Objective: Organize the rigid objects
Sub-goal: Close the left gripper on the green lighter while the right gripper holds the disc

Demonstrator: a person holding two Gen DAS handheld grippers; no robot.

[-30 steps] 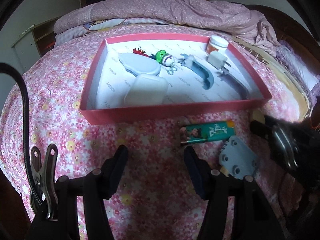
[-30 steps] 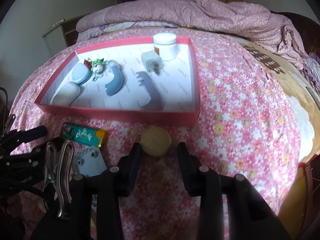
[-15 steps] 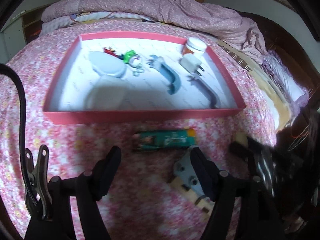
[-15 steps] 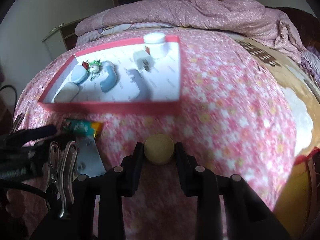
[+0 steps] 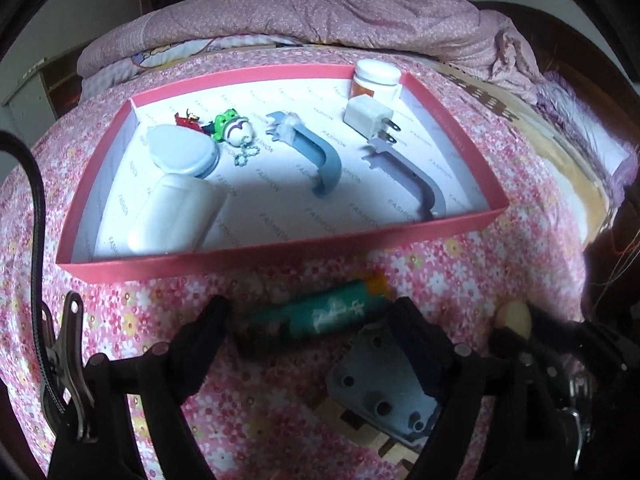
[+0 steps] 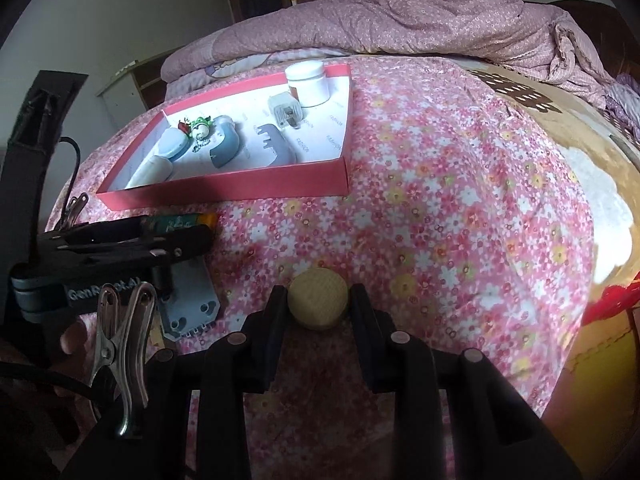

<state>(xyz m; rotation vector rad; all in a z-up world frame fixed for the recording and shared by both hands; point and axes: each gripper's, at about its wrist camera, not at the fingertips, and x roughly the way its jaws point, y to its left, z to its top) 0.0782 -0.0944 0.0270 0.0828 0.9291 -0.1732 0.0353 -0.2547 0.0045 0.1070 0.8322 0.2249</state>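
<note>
We're over the pink floral bedspread (image 6: 440,184), and our left gripper (image 5: 310,320) has just been spreading its jaws; they stand wide now, straddling the teal printed lighter with the orange end (image 5: 320,314), which lies flat on the cover between the black fingertips with neither pad pressing on it. Just beside and under the right-hand finger lies the grey plastic plate with round holes (image 5: 384,396), partly covered by that finger.

On the other side, our right gripper (image 6: 318,300) has its jaws narrow and closed on the round tan ball (image 6: 318,298), one pad against each flank. In the left view that ball shows at the right edge, level with the lighter.

Up ahead sits the shallow pink cardboard tray with a white lining (image 5: 280,256), just beyond the lighter. Inside it we see a white rounded case (image 5: 176,218) at the near left, a pale blue oval case (image 5: 182,152) behind it, a green and white toy keychain (image 5: 234,130), a curved blue plastic handle (image 5: 316,156), a curved grey plastic handle (image 5: 412,172), a white plug adapter (image 5: 368,120) and a white-lidded jar (image 5: 376,80) in the far right corner. A crumpled lilac quilt (image 5: 340,12) lies across the head of the bed.
</note>
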